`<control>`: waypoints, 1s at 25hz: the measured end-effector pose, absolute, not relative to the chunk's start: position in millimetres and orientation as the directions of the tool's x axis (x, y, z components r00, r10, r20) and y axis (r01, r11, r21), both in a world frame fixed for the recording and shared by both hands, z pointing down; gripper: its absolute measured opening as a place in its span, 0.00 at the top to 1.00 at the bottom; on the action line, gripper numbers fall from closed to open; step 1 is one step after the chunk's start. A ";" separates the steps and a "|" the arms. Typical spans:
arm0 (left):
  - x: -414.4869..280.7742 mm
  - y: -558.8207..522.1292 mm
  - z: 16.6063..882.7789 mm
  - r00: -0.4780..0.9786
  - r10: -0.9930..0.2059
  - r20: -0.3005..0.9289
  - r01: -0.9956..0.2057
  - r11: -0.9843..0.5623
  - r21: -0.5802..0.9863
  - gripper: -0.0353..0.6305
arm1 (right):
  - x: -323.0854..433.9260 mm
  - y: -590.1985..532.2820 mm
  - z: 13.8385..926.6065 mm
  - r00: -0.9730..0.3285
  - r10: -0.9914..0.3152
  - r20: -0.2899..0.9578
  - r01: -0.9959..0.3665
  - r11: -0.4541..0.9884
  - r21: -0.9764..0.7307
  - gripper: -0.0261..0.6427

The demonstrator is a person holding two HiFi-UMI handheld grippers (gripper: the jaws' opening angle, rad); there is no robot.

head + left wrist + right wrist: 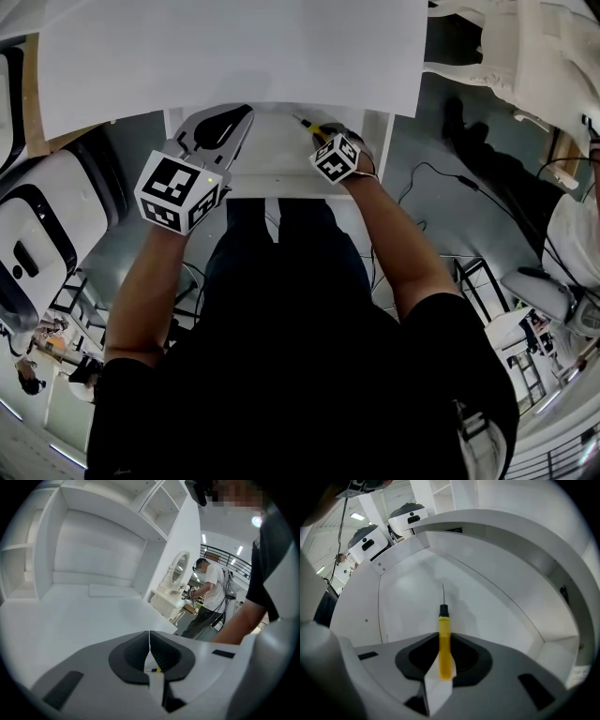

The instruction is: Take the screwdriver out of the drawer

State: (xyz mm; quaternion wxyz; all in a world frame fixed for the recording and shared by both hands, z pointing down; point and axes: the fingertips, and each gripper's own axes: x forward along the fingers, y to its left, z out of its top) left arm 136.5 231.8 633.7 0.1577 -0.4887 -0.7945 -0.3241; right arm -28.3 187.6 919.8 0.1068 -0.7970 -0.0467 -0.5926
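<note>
The right gripper (442, 639) clamped the yellow screwdriver (444, 620) in the white drawer (497, 616); the left gripper (149, 644) was closed, empty.

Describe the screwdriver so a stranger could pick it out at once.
Under the front of the white desk is an open white drawer. Inside it, the right gripper grips the screwdriver: yellow handle, black collar, thin metal shaft, the only coloured thing there.
</note>
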 end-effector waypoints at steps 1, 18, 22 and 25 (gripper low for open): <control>135.7 231.7 634.0 -0.474 0.673 0.567 0.878 0.314 0.361 0.91 | -28.6 187.6 920.1 0.292 -0.051 0.955 0.202 -0.973 -0.113 0.83; 142.4 227.7 625.9 -0.473 0.685 0.555 0.879 0.318 0.356 0.91 | -26.3 186.3 914.8 0.291 -0.040 0.956 0.217 -0.970 -0.107 0.83; 145.1 225.6 616.7 -0.468 0.693 0.548 0.881 0.321 0.347 0.91 | -23.3 188.5 903.1 0.300 -0.031 0.953 0.208 -0.973 -0.097 0.83; 145.8 224.7 604.7 -0.465 0.702 0.540 0.883 0.327 0.335 0.91 | -23.7 192.6 890.0 0.309 -0.017 0.951 0.209 -0.974 -0.085 0.83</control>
